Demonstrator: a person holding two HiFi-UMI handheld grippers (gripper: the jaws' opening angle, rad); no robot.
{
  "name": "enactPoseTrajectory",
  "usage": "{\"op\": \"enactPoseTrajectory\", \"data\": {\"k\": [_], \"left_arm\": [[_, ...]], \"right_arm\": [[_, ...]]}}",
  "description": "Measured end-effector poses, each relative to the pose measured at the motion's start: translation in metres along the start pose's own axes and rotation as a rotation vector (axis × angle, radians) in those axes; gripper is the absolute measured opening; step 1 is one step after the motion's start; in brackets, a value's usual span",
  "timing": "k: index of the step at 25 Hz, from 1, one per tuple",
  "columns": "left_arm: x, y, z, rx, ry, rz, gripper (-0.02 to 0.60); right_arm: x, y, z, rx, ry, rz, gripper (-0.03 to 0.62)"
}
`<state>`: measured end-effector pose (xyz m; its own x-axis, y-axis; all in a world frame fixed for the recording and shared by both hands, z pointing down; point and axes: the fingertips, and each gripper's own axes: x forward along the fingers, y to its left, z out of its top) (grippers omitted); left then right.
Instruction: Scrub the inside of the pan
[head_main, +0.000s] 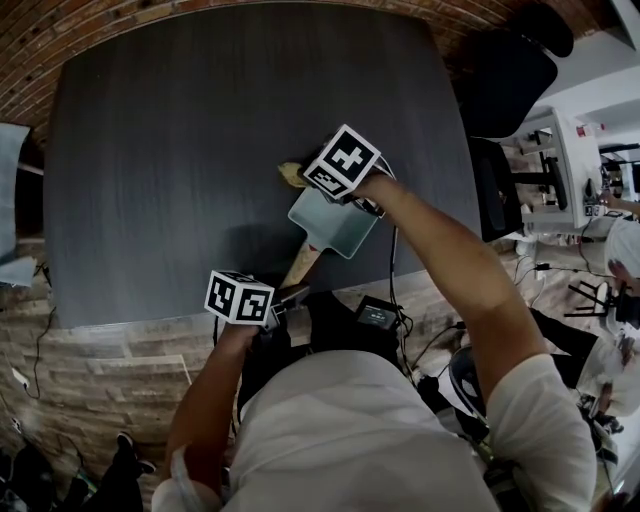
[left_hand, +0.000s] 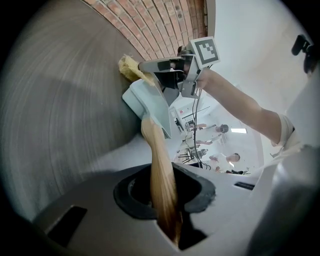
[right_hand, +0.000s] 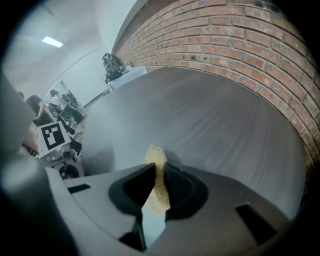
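My left gripper (left_hand: 167, 200) is closed nearly all the way on the wooden handle (left_hand: 157, 165). Both jaws press the handle's near end, in the lower centre of the left gripper view. The handle runs up the frame to the pan (head_main: 335, 225), a pale blue, square-cornered pan. In the head view the pan lies just right of centre, over the near edge of the dark table (head_main: 200, 150). I cannot tell whether the pan's base rests on the table or is held just above it. My right gripper (right_hand: 157, 187) is closed on a yellow sponge (right_hand: 156, 167). Its jaws stand a narrow gap apart and pinch the sponge between their tips. The sponge's far end sticks out past the tips toward the table. In the head view this gripper points steeply down at the pan's upper left corner. There the sponge shows just beyond the rim, under the marker cube (head_main: 343, 160). A pale blue strip shows low between the right jaws in the right gripper view; it appears to be part of the pan. A brick wall (right_hand: 240, 35) borders the table's far side.
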<state>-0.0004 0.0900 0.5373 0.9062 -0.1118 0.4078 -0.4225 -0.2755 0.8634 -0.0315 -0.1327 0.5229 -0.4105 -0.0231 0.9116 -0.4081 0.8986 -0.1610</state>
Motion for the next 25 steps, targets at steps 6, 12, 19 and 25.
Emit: {"op": "enactPoseTrajectory", "data": {"k": [6, 12, 19, 25], "left_arm": [[0.003, -0.001, 0.001, -0.008, -0.005, -0.007, 0.081], [0.005, -0.001, 0.003, -0.022, -0.015, -0.013, 0.081], [0.007, -0.002, 0.004, -0.037, -0.029, -0.028, 0.081], [0.009, -0.002, 0.004, -0.053, -0.044, -0.043, 0.081]], "right_arm": [[0.001, 0.019, 0.002, -0.020, 0.001, 0.027, 0.063], [0.004, 0.037, 0.004, -0.041, 0.008, 0.049, 0.061], [0.007, 0.059, 0.006, -0.061, 0.020, 0.078, 0.061], [0.010, 0.083, 0.008, -0.080, 0.027, 0.125, 0.061]]}}
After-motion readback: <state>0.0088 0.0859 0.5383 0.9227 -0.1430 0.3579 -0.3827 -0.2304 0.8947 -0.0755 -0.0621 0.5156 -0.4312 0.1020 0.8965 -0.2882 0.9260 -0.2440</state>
